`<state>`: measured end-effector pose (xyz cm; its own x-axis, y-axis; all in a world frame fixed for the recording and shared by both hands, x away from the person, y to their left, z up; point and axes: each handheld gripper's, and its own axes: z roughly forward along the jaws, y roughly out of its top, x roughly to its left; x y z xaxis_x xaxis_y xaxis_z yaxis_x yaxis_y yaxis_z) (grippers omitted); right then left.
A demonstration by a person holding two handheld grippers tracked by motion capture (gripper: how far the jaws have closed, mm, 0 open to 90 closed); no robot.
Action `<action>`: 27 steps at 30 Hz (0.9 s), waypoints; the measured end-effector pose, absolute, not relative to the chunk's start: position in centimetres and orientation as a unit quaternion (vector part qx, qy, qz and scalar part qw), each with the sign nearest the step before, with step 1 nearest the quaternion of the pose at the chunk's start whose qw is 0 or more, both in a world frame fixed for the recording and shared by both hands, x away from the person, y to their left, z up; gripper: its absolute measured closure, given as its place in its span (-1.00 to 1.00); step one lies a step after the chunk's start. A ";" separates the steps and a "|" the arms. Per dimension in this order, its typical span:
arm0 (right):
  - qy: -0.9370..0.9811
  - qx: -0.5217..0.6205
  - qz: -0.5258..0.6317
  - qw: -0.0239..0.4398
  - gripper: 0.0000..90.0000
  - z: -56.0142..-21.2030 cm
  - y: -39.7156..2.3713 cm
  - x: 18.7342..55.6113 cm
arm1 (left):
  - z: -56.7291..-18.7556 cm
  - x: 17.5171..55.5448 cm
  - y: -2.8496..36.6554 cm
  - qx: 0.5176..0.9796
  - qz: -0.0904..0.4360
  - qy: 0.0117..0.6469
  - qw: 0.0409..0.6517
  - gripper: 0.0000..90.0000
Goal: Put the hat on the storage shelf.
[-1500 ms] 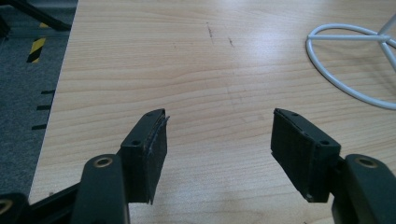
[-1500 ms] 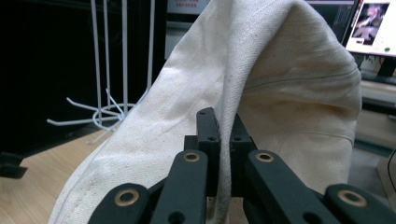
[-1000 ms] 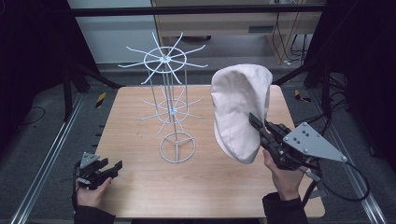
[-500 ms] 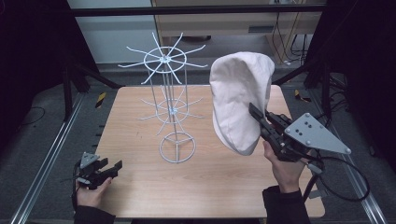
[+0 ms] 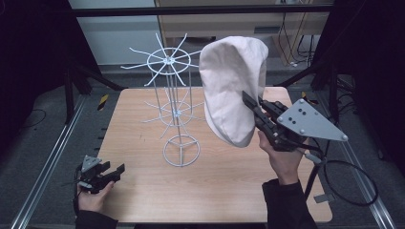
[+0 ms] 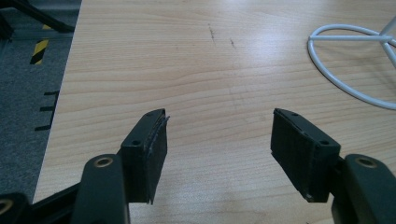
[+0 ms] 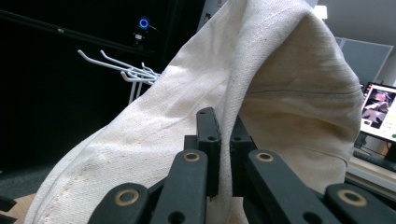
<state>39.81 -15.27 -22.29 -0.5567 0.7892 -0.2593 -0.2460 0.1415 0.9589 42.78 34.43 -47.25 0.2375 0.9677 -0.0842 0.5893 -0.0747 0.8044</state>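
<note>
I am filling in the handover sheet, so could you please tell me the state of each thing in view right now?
Cream hat: lifted off the table, hanging limp from a pinched fold.
Right gripper: shut on the hat, held up beside the rack.
Left gripper: open, nothing between its fingers, low over the table's near left corner.
White wire rack: upright on the table, its hooks bare.
Wooden table: bears the rack.

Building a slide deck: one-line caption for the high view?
Right gripper lifts a cream cloth hat beside a white wire rack; left gripper rests open.
</note>
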 end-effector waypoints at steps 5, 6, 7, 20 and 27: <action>0.635 0.203 0.619 0.415 0.97 -21.9 -14.4 40.7 | -47.3 42.8 34.5 0.689 0.250 0.565 0.378 -0.20; 0.637 0.198 0.620 0.412 0.97 -21.9 -14.1 40.9 | -47.3 42.8 34.5 0.689 0.250 0.565 0.378 -0.20; 0.639 0.196 0.620 0.411 0.97 -22.0 -13.9 41.1 | -47.3 42.8 34.5 0.689 0.250 0.565 0.379 -0.20; 0.662 0.194 0.611 0.388 0.97 -23.8 -12.6 42.7 | -47.3 42.8 34.5 0.688 0.250 0.566 0.378 -0.20; 0.671 0.194 0.605 0.383 0.97 -24.6 -12.4 42.9 | -47.3 42.8 34.5 0.688 0.250 0.567 0.378 -0.20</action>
